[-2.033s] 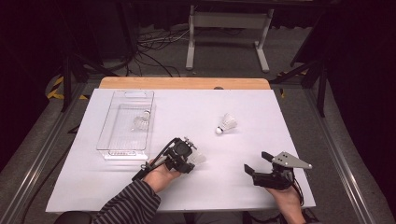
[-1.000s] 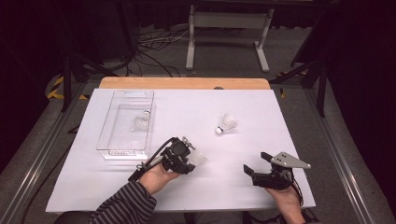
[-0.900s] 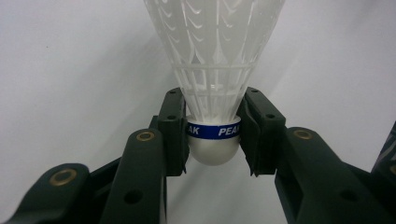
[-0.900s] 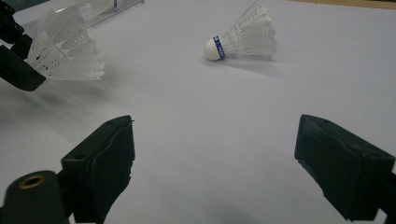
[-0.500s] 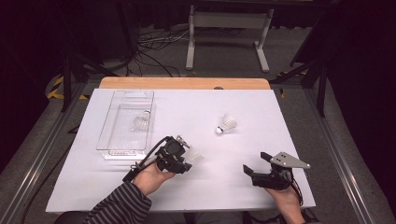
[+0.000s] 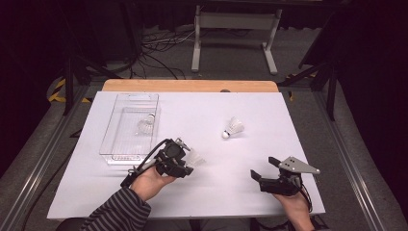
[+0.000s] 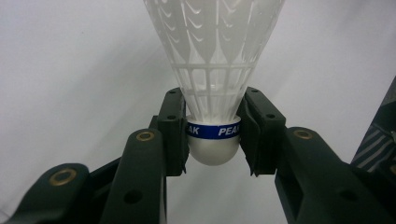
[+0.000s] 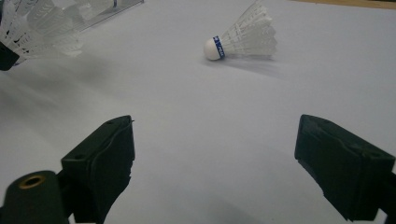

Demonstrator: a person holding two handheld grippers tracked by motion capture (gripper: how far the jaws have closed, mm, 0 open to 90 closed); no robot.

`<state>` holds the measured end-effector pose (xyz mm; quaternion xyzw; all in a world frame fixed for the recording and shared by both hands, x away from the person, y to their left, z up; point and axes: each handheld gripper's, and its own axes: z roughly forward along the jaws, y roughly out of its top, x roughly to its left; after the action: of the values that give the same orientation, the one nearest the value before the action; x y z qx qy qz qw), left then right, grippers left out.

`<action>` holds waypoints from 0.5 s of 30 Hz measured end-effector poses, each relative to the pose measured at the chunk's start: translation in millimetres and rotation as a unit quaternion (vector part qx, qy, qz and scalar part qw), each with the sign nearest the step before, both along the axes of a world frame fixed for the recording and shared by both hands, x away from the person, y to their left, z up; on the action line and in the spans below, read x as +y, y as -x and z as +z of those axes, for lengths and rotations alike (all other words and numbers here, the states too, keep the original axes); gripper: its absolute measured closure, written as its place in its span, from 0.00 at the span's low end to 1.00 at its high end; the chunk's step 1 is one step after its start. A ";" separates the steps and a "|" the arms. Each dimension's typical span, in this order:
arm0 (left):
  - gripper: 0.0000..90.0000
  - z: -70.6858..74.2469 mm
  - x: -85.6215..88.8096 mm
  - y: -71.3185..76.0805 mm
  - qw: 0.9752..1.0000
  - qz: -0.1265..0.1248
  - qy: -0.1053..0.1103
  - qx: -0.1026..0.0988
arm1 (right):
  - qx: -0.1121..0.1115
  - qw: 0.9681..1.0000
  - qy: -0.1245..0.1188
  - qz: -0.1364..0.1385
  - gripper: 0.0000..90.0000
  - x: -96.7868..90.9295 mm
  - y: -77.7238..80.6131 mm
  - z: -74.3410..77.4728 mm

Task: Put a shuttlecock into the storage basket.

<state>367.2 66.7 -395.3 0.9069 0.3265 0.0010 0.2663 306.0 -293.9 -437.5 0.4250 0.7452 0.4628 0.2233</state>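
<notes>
Your left gripper [image 6: 188, 161] held a white shuttlecock [image 7: 212, 70], its jaws clamped on either side of the rounded base right at the blue band, with the feather skirt flaring away from you. That was the right place to take it: the base looked firm and should bear a squeeze, while the skirt looked thin and springy and would likely crush or bend under the pads. It is probably very light, so a gentle grip should have been enough, though the smooth round base could slip or pivot if your hold loosened. In the high view you carried it just off the near right corner of the clear tray [image 6: 108, 144], near the front of the white table [image 6: 298, 125], long axis running from the base at your jaws out to the right. A second shuttlecock [image 6: 234, 127] lay on its side further back, near the middle of the table, well apart from both grippers; its base pointed toward the near left, its skirt toward the far right. A third, hard to make out, sat inside the tray. Your right gripper [image 6: 263, 173] rested at the near right with its jaws spread wide and nothing between them.
</notes>
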 end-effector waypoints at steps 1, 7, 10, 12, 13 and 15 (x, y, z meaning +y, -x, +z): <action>0.72 0.8 1.0 0.2 1.000 0.002 0.001 0.001 | 0.000 1.000 0.000 0.000 0.14 0.0 0.0 0.0; 0.72 3.5 7.3 0.5 1.000 0.000 0.000 -0.007 | 0.000 1.000 -0.001 0.000 0.14 -0.2 -0.2 -0.2; 0.72 4.4 10.1 1.8 1.000 0.001 0.000 -0.010 | 0.001 1.000 -0.001 0.000 0.14 0.0 -0.4 -0.4; 0.72 5.3 12.1 2.3 1.000 0.003 0.001 -0.010 | 0.003 1.000 -0.001 0.000 0.14 0.1 -0.2 -0.3; 0.72 5.9 13.3 2.8 1.000 0.007 0.001 -0.008 | 0.001 1.000 0.000 -0.001 0.14 0.1 -0.3 -0.3; 0.72 6.6 15.5 2.5 1.000 0.007 0.003 -0.011 | 0.001 1.000 0.000 0.000 0.14 0.0 -0.2 -0.3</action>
<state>364.7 82.2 -388.7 0.9039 0.3295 0.0120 0.2723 306.1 -293.9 -437.8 0.4258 0.7455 0.4620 0.2226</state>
